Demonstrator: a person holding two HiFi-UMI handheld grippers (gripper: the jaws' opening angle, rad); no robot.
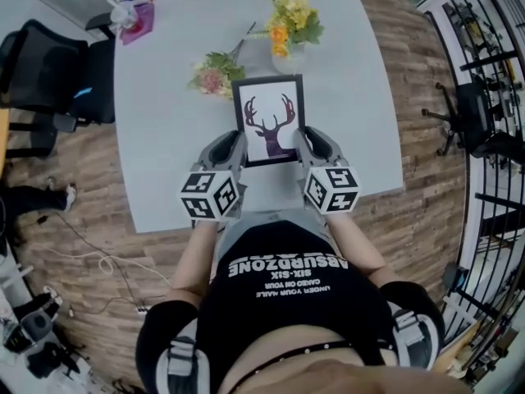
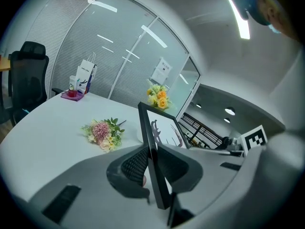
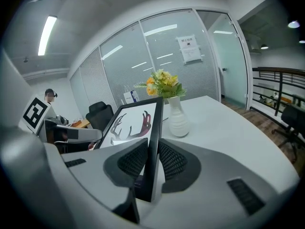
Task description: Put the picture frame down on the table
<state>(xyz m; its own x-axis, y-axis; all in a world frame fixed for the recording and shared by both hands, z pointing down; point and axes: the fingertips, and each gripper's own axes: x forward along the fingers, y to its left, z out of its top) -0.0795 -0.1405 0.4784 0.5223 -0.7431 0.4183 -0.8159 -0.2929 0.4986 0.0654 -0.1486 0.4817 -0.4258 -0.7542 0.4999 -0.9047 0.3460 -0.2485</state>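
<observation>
A black picture frame (image 1: 268,120) with a dark red deer-head print is held above the grey table (image 1: 164,138) near its front edge. My left gripper (image 1: 234,150) is shut on the frame's left edge and my right gripper (image 1: 303,148) is shut on its right edge. In the left gripper view the frame's edge (image 2: 153,151) is pinched between the ribbed pads (image 2: 136,163). The right gripper view shows the frame's edge (image 3: 155,142) clamped the same way, print facing left. I cannot tell whether the frame's bottom touches the table.
A pink flower bunch (image 1: 215,74) lies on the table just behind the frame's left corner. A white vase (image 1: 289,56) of yellow flowers stands behind its right. A pink tray with bottles (image 1: 135,19) sits at the far left. Black office chairs (image 1: 49,68) stand left of the table.
</observation>
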